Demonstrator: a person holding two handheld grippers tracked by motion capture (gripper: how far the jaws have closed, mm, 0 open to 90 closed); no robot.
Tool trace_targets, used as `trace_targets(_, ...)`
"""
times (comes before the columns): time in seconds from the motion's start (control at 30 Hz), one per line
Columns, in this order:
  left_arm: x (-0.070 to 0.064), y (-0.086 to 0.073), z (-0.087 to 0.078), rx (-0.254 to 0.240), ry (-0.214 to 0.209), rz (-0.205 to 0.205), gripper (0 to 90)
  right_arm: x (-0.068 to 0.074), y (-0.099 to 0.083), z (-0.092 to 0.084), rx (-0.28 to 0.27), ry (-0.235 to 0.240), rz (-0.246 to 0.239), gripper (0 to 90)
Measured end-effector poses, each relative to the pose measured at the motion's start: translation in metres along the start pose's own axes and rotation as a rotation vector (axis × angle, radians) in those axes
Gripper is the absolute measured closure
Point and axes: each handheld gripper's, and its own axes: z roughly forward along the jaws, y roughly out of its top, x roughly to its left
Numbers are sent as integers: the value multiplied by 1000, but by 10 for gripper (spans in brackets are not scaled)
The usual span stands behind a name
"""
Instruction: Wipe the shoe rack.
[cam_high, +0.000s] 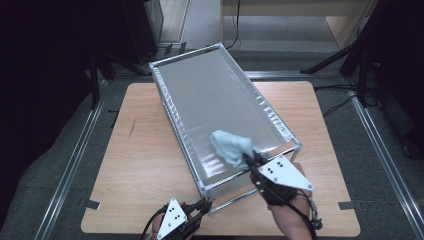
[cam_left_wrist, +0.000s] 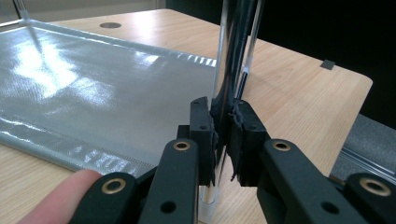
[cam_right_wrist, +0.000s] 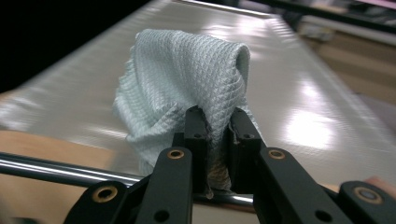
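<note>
Left tool (cam_left_wrist: 223, 135): nearest to the camera, I keep its jaws closed tight on the shiny upright corner post (cam_left_wrist: 229, 60) of the rack, at the near corner; a fingertip (cam_left_wrist: 60, 196) of my hand shows beside it
Right tool (cam_right_wrist: 218, 140): jaws narrow, clamped on a bunched fold of the cloth (cam_right_wrist: 182, 88); in the high view this tool (cam_high: 250, 161) is at the near right part of the rack
Cloth: pale blue-green, waffle pattern, crumpled into a lump that stands up from the jaws; it is over the near end of the grey sheet (cam_high: 220, 105), and I cannot tell if its lower edge touches the sheet
Rack: metal frame (cam_high: 187, 145) with the grey shiny sheet stretched on top, it stands slanted on the wooden bench (cam_high: 145, 165)
Step in hand: I judge it is wiping the sheet, with the left tool steadying the frame and the right one carrying the cloth
Next move: I think the cloth must be pressed flat on the sheet and drawn along it toward the far end, with the grip kept firm and the post held so that the rack does not slide
</note>
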Motion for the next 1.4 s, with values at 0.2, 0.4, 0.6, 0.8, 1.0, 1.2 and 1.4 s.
trace_targets(0.2,0,0,0,0,0,4,817,-61,-6,-30,10,-240,54,810)
trace_targets(0.4,0,1,0,6,0,-1,817,-79,-24,-31,44,-287,81,815)
trace_targets(0.6,2,1,1,5,-3,-4,815,-51,-20,-28,43,-178,72,816)
trace_targets(0.8,2,2,2,4,15,-5,816,16,-9,-22,27,45,13,813)
trace_targets(1.0,3,1,0,1,20,0,817,52,-6,-20,23,124,-67,808)
trace_targets(1.2,4,1,0,1,14,-4,816,19,-12,-19,54,103,-20,812)
trace_targets(1.4,5,1,0,3,14,1,817,-22,-20,-23,62,-21,43,811)
